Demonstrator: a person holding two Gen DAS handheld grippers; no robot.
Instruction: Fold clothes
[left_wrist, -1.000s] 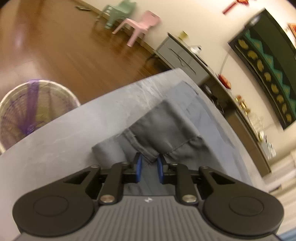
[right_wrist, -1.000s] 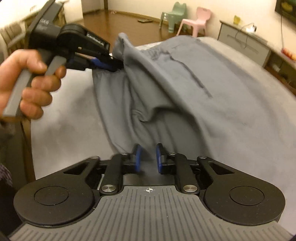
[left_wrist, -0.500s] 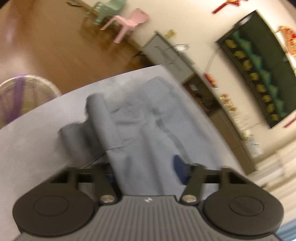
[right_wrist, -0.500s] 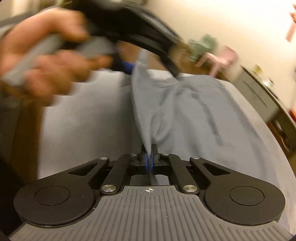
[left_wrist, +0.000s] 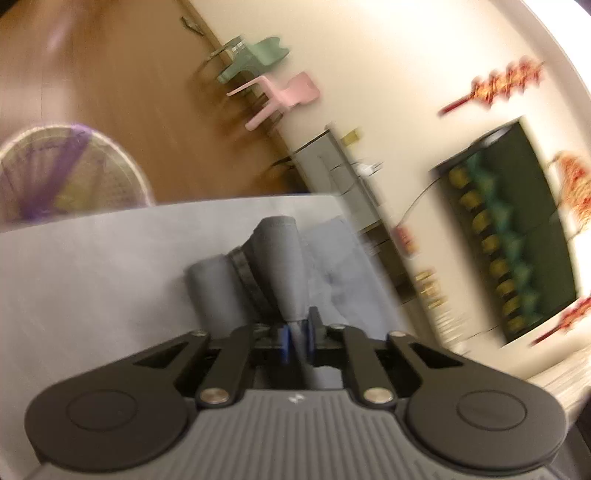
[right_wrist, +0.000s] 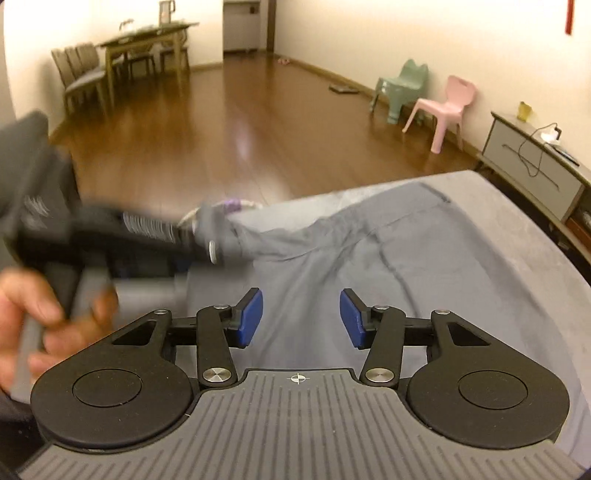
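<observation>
Grey trousers (right_wrist: 388, 258) are lying spread across a grey-covered bench (right_wrist: 517, 266), reaching toward its far edge and right side. In the right wrist view, the right gripper (right_wrist: 301, 319) is hovering above the near part of the fabric with its blue pads (right_wrist: 251, 317) standing well apart; its jaws have just been opening, and nothing is being pinched between them, though cloth is showing below the gap. To its left, a hand (right_wrist: 40, 325) is gripping the handle of the left gripper (right_wrist: 212, 247), which is blurred and is pulling a bunched edge of the trousers up off the bench near the far-left edge.

In the left wrist view, the left gripper (left_wrist: 296, 338) is clamped on a narrow fold of the trousers (left_wrist: 280, 266), its pads pressed together on the cloth. Beyond the pads, the fabric is rising in two rolled ridges with a dark band between them, and more of the garment is lying flat to the right.

Past the far edge of the bench, a round woven basket (left_wrist: 70, 173) with purple strips is standing on the wooden floor (right_wrist: 258, 122). Farther off, a green chair (right_wrist: 402, 88) and a pink chair (right_wrist: 447, 107) are standing beside the wall, with a grey cabinet (right_wrist: 535, 166) to their right.
</observation>
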